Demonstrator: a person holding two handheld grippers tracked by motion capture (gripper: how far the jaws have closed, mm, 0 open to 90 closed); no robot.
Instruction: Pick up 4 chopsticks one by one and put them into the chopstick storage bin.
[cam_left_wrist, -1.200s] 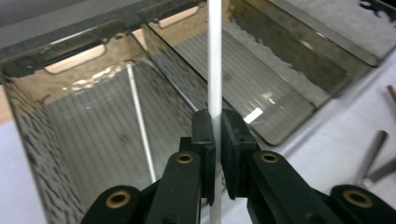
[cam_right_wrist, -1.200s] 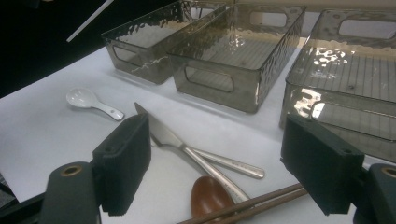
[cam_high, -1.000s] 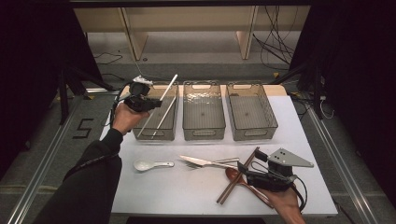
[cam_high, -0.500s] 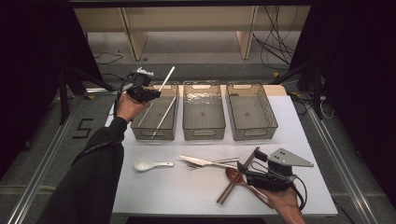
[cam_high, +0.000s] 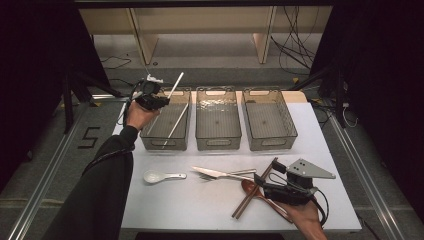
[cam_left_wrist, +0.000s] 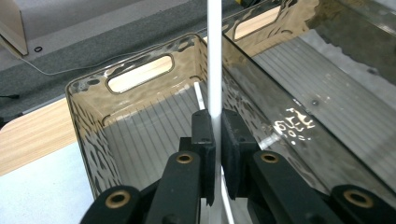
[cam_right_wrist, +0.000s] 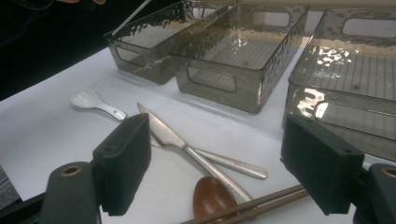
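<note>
Holding a white chopstick clamped between closed fingers, the left gripper sits over the back-left corner of the left bin, stick angled up and away past the rim; left gripper view shows the pads pinching it mid-shaft above the ribbed bin floor. A second white chopstick already lies diagonally inside that same bin, so this looks like sorting cutlery by type, white sticks going left, stick held high so it clears the wall before lowering. Middle bin and right bin look empty. Right gripper rests low at the near right of the table, fingers spread wide with nothing between them, hovering by the brown chopsticks and wooden spoon, probably lined up to take one of those next. Left loose on the table: white soup spoon, knife crossing a fork. Risk is the stick tipping on the rim if let go too high
</note>
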